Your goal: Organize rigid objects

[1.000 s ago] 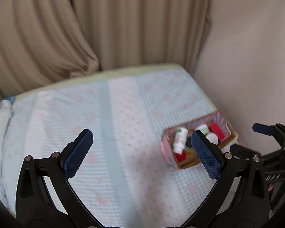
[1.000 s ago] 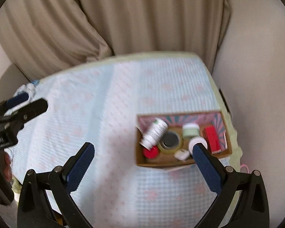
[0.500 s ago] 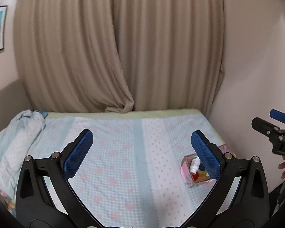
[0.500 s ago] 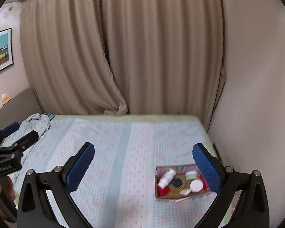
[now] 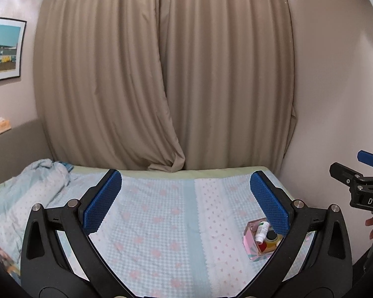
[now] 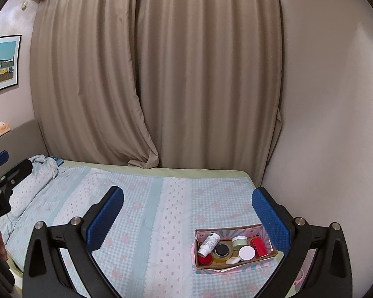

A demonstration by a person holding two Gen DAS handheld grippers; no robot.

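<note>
Both held high over the bed (image 6: 146, 213): left hand-held gripper (image 5: 186, 203) spread wide and empty, right hand-held gripper (image 6: 187, 211) likewise. The box (image 6: 232, 268) of jars sits near the bed's right edge; a blue pad partly hides it in the left view.

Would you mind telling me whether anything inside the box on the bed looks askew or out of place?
In the cardboard box, the white bottle lies tilted, leaning over the red lid and the tape roll. The jars beside it sit upright.

A white plastic bottle (image 6: 208, 243), round jars and a red box (image 6: 259, 247) are lying inside an open cardboard box (image 6: 232, 265) on the bed.
</note>
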